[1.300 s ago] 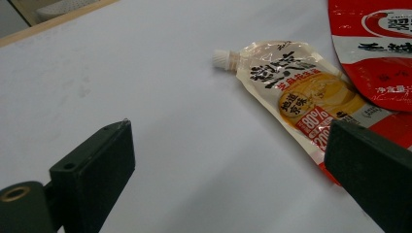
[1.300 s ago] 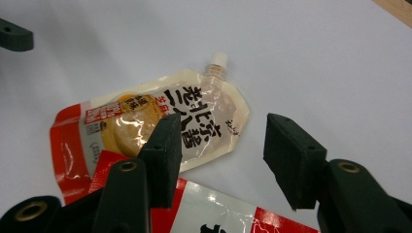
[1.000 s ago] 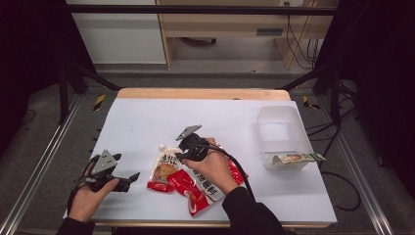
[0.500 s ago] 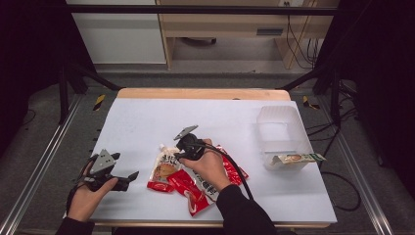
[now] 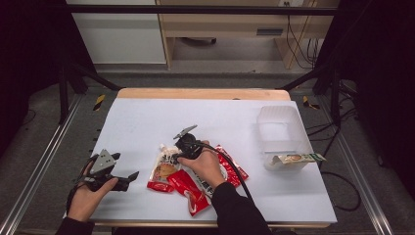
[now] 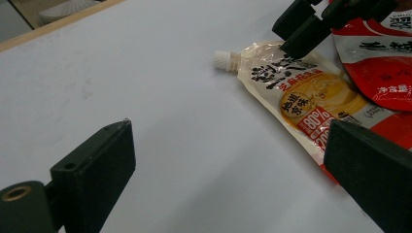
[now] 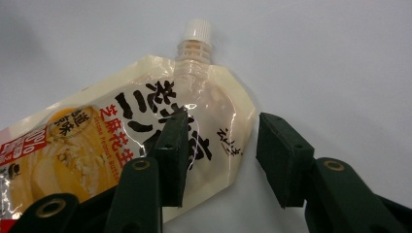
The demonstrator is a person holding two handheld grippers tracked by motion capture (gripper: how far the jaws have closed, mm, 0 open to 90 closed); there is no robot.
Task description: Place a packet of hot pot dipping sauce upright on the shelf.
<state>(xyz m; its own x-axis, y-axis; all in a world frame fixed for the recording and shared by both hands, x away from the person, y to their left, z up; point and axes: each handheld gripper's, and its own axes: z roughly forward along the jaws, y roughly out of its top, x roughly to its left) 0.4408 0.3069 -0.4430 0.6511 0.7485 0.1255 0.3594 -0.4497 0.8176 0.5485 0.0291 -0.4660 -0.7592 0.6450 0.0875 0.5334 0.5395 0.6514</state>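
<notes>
A cream spouted pouch with a white cap lies flat on the white table, on top of red packets. My right gripper is low over its upper corner. One jaw is above the printed face and the other over bare table beside the edge, neither pressing. Those jaws have just opened a little, with the pouch's corner between them. From the left gripper view, the right gripper hovers over the pouch. My left gripper rests at the front left, open wide, nothing between its jaws.
A clear plastic container stands at the right of the table, with a small carton lying at its near side. Red packets spread to the right of the pouch. The table's wooden far edge runs across the back.
My right gripper has sunk slightly and shifted left onto the pouch's spout end. The left hand and the packets have stayed put.
</notes>
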